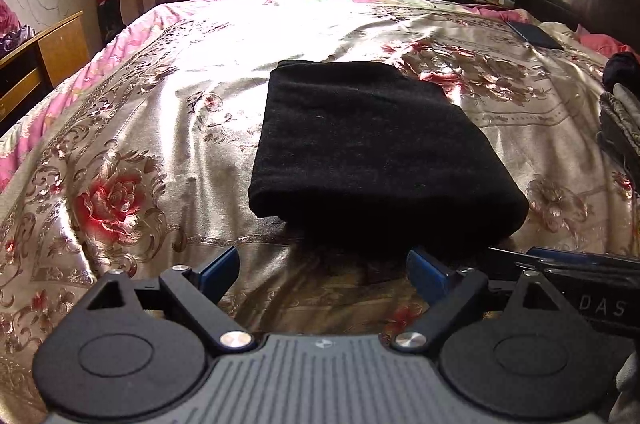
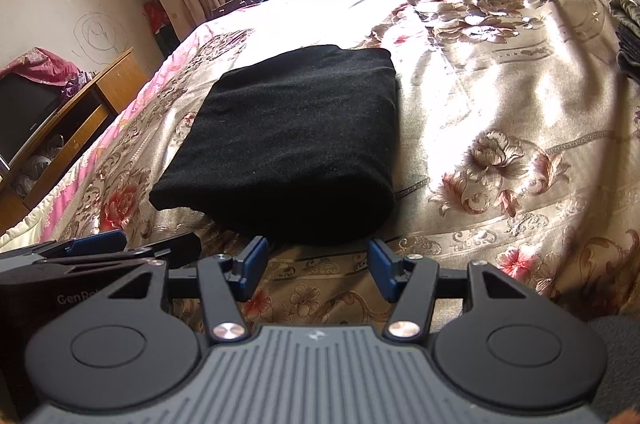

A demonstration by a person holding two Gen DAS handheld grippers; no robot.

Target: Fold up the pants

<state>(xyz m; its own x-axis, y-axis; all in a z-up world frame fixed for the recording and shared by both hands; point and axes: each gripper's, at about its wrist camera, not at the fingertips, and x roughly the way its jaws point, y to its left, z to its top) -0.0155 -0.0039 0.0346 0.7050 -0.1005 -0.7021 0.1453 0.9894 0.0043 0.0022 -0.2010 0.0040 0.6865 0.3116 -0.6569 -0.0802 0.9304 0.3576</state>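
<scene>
**Two empty grippers before one folded pair of pants**

Both grippers tilt down toward the bed [image 1: 140,112], side by side. The left gripper [image 1: 322,264] has its jaws wide apart, holding nothing; the right gripper [image 2: 316,266] stands about half open, also empty. One pair of black pants [image 1: 372,140] lies folded into a thick rectangle on the floral bedspread, just ahead of the fingertips, untouched.

White letters "DAS" show on the right gripper [image 1: 580,264] body, just right of the left gripper [image 1: 322,270]; "GenRo", cut off, marks the left gripper's housing in the right wrist view
</scene>
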